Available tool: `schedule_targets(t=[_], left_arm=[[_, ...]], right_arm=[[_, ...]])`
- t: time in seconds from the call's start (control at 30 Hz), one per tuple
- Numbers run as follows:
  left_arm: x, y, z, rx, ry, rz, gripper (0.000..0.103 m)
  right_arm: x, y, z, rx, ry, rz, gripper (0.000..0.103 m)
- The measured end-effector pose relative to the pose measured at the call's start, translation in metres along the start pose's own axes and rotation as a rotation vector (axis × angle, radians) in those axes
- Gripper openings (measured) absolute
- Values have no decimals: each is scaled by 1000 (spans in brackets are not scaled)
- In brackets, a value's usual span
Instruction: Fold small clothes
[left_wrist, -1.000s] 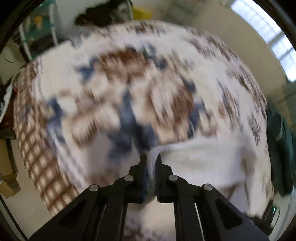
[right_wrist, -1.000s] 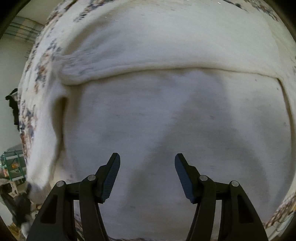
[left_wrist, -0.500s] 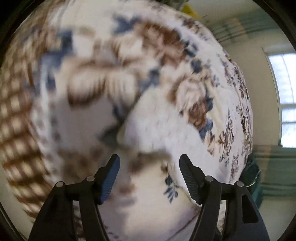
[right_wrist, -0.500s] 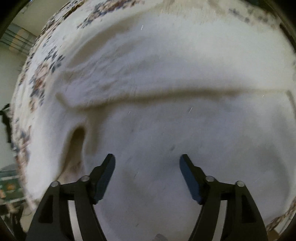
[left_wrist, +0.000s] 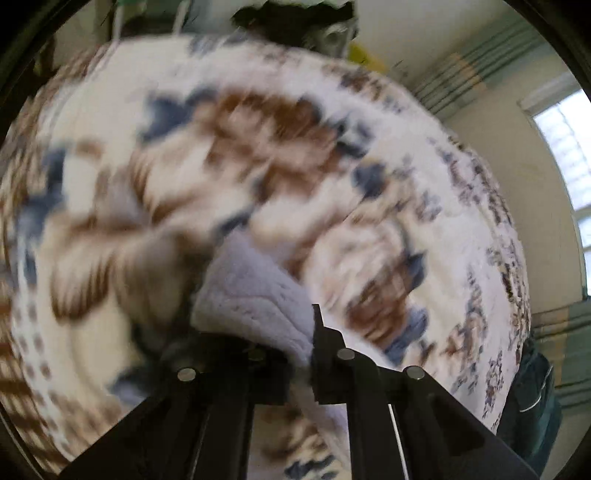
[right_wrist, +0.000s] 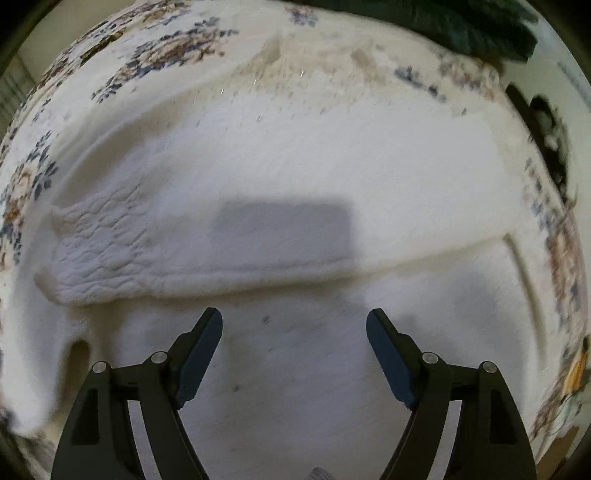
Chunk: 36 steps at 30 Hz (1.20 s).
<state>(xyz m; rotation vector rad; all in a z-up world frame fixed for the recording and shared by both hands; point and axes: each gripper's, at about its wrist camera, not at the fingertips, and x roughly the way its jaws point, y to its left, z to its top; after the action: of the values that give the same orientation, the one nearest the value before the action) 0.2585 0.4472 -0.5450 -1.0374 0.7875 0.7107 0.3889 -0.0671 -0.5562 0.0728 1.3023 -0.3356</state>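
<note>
A corner of the white garment (left_wrist: 255, 295) sits clamped in the left gripper (left_wrist: 295, 332), its left finger hidden, while the right gripper (right_wrist: 294, 325) hovers spread above the garment on the blurred floral cloth (left_wrist: 258, 155).

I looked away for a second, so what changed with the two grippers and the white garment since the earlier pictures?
The left gripper, which let go and opened half a second ago, has closed again on a white knitted edge of the garment. The right gripper stayed open above the white garment, holding nothing; the view shifted slightly. The garment still lies on the floral bedspread.
</note>
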Motion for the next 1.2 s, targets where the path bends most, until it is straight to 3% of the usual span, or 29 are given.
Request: schedule_targets(t=[0.23, 0.37, 0.47, 0.6, 0.73, 0.83, 0.93, 1.2], left_arm=[[-40, -76, 34, 150, -105, -45, 6], [-66, -142, 27, 278, -142, -88, 6], [-84, -203, 0, 437, -160, -104, 6], [-91, -272, -70, 652, -117, -120, 6], [-82, -333, -176, 884, -40, -156, 6], [-68, -363, -257, 999, 36, -189, 6], [-56, -385, -327, 1068, 116, -225, 6], [-38, -430, -485, 1239, 281, -277, 6]], right_arm=[[-11, -16, 23, 8, -28, -52, 82], [-7, -38, 36, 49, 25, -2, 83], [1, -57, 45, 74, 70, 87, 83], [9, -81, 61, 34, 86, 117, 83], [12, -114, 74, 8, 40, 114, 83], [22, -145, 86, -19, 40, 81, 83], [32, -178, 95, -74, 12, -34, 83], [57, -287, 112, 2, 31, -110, 83]])
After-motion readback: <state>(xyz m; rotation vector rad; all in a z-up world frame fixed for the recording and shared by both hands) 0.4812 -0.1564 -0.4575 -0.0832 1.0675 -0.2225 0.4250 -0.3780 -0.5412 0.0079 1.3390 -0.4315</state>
